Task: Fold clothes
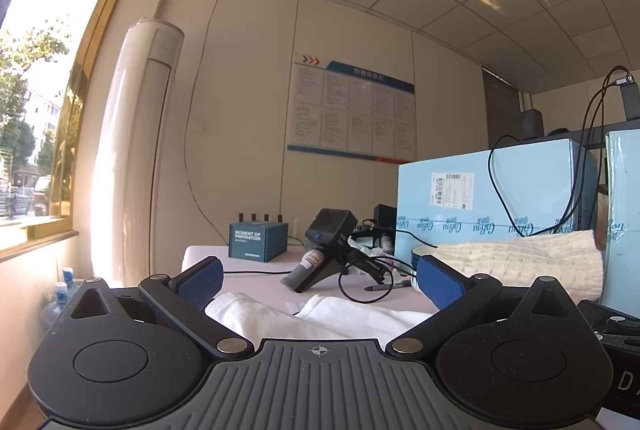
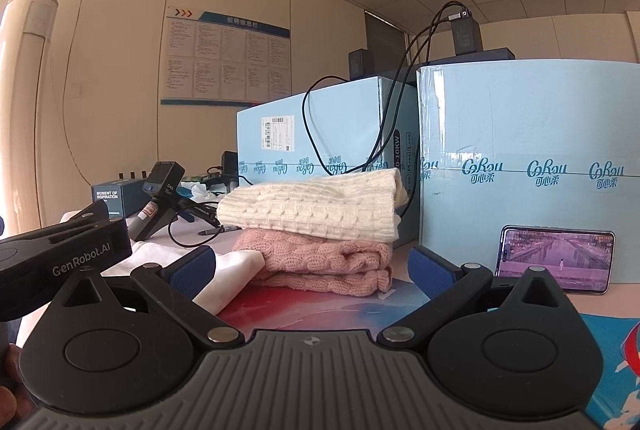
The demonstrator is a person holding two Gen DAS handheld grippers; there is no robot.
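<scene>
- White cloth (image 1: 320,314) lies rumpled on the table (image 1: 256,280), right ahead of the left gripper (image 1: 318,280); in the right wrist view its near edge (image 2: 232,270) hangs by that gripper's left finger.
- Left gripper: jaws spread wide, nothing between the blue pads (image 1: 200,280), cloth below and just beyond them.
- Right gripper (image 2: 312,266): jaws also spread wide and empty, hovering over a red and blue mat (image 2: 304,306).
- 2 folded knits are stacked straight ahead of the right gripper: a cream sweater (image 2: 312,206) on top of a pink sweater (image 2: 320,262), the pink one resting on the mat's far part.
- Open room: bare mat between the right fingers and the pink sweater; a strip of bare table beyond the white cloth.
- Right edge is closed off by 2 pale blue boxes (image 2: 528,166), with the stack close against them.
- A phone (image 2: 556,258) leans lit against the nearer box, just right of the right gripper.
- Black cables (image 2: 360,134) trail down over the boxes behind the stack.
- Beyond the cloth stand a black handheld device (image 1: 324,250), a looped cable (image 1: 362,280), a pen (image 1: 386,286) and a small dark box (image 1: 258,240).
- Far side: a tall white air conditioner (image 1: 136,150) and a window (image 1: 36,102) at left, a notice board (image 1: 352,110) on the wall.
- The left gripper's black body (image 2: 64,254) crowds the right wrist view at left.
</scene>
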